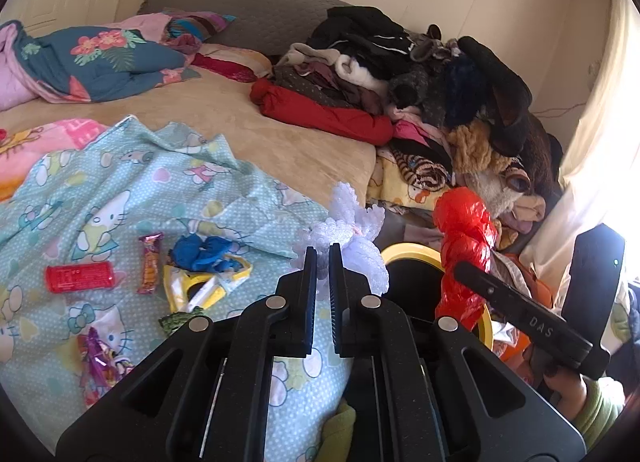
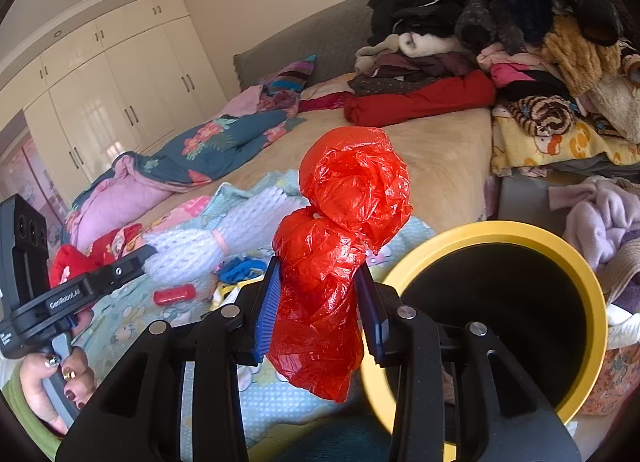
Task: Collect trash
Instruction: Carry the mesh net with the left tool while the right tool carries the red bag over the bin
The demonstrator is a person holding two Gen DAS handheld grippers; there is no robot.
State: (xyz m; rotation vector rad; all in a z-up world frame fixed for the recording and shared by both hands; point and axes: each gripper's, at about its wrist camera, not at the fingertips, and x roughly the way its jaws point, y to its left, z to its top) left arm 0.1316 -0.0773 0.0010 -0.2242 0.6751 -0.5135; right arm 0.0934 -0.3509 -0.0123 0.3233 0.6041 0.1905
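Bedroom, bed [image 1: 240, 129] bearing a Hello Kitty sheet [image 1: 132, 189] with litter lying near its front edge: red packet [image 1: 79, 279], snack bar wrapper [image 1: 149, 262], blue glove [image 1: 202, 253], yellow packaging [image 1: 208, 290], purple wrapper [image 1: 98, 362]. Clothes pile [image 1: 400, 73] sitting along the bed's far right edge. Left gripper [image 1: 322, 258]: jaws nearly together, pinching white foam netting [image 1: 352, 229]. Right gripper [image 2: 316, 294]: jaws part open, clamping a crumpled red plastic bag [image 2: 340, 229], bag standing upright between the blue pads [image 2: 266, 310]. Yellow-rimmed bin [image 2: 588, 294] standing just beside the bed's front right corner, close under both loads.
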